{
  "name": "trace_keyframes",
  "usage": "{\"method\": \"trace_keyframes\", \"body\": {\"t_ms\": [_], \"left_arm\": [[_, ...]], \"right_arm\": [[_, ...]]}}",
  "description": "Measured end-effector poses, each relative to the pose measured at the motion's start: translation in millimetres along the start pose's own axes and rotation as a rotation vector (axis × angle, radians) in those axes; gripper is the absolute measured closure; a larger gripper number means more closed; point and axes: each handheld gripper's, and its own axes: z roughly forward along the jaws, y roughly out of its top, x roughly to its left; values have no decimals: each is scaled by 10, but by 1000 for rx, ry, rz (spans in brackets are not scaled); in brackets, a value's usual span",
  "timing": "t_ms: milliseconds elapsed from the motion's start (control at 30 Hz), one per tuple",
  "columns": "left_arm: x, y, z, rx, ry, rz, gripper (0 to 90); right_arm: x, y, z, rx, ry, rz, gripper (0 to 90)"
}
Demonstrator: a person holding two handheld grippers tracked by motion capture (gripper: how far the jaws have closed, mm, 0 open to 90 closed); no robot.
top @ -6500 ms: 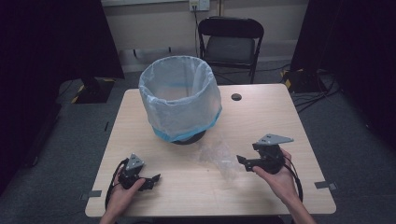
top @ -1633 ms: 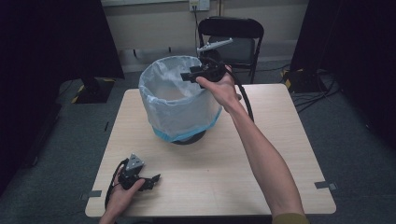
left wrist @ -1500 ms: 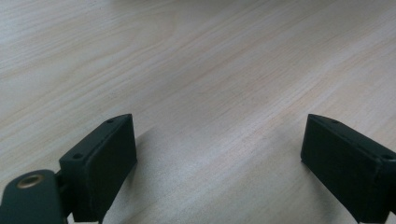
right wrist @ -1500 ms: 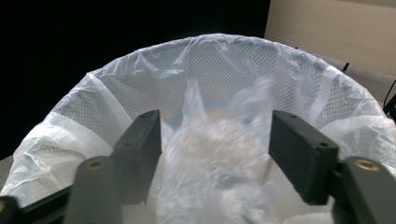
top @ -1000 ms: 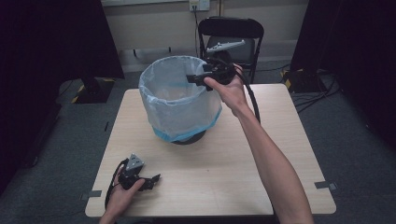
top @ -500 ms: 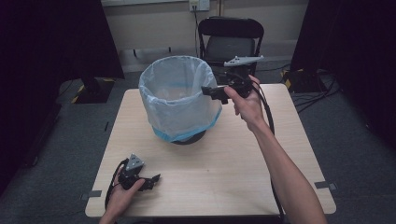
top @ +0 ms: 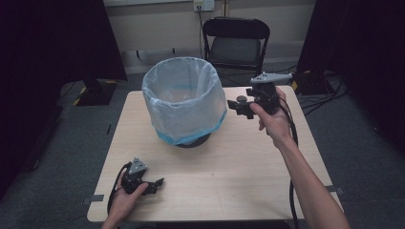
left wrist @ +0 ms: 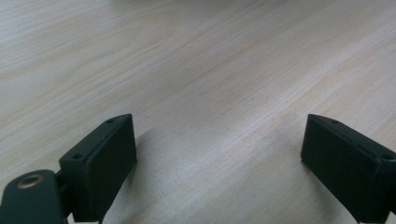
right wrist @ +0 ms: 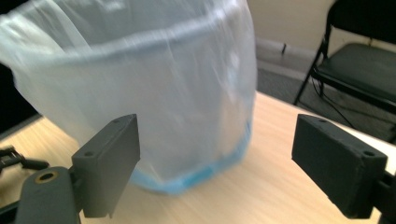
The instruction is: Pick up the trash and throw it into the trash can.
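Observation:
A round bin [top: 185, 107] lined with a translucent plastic bag with a blue hem stands at the middle of the wooden table [top: 239, 167]. My right gripper [top: 239, 108] is held in the air just right of the bin, at about rim height, pointing at it. Its jaws are wide open with nothing between them. In the right gripper view the bin's bagged wall [right wrist: 154, 93] sits close ahead of the right gripper [right wrist: 215, 140]. My left gripper [top: 157, 183] rests low at the table's front left, open. In the left gripper view the left gripper [left wrist: 219, 140] has bare wood between its jaws.
A black folding chair [top: 236, 45] stands behind the table's far edge. Dark curtains hang on both sides. The right gripper's cable [top: 292, 143] trails along the forearm. The table's right and front parts are bare wood.
The right gripper has drawn back from over the bin's rim to the right and a little lower. The crumpled clear plastic seen on the table 6.5 s ago is gone. The left gripper stayed put.

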Motion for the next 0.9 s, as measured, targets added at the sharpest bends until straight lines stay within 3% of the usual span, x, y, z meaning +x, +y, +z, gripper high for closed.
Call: {"method": "trace_keyframes", "body": {"t_ms": [300, 600, 900], "left_arm": [[0, 0, 0, 0, 0, 0, 100], [1, 0, 0, 0, -1, 1, 100], [-3, -1, -1, 1, 2, -3, 100]], "right_arm": [[-110, -407, -174, 33, -31, 48, 148], [-127, -743, -320, 53, -71, 50, 148], [-178, -1215, -416, 107, -97, 96, 148]]}}
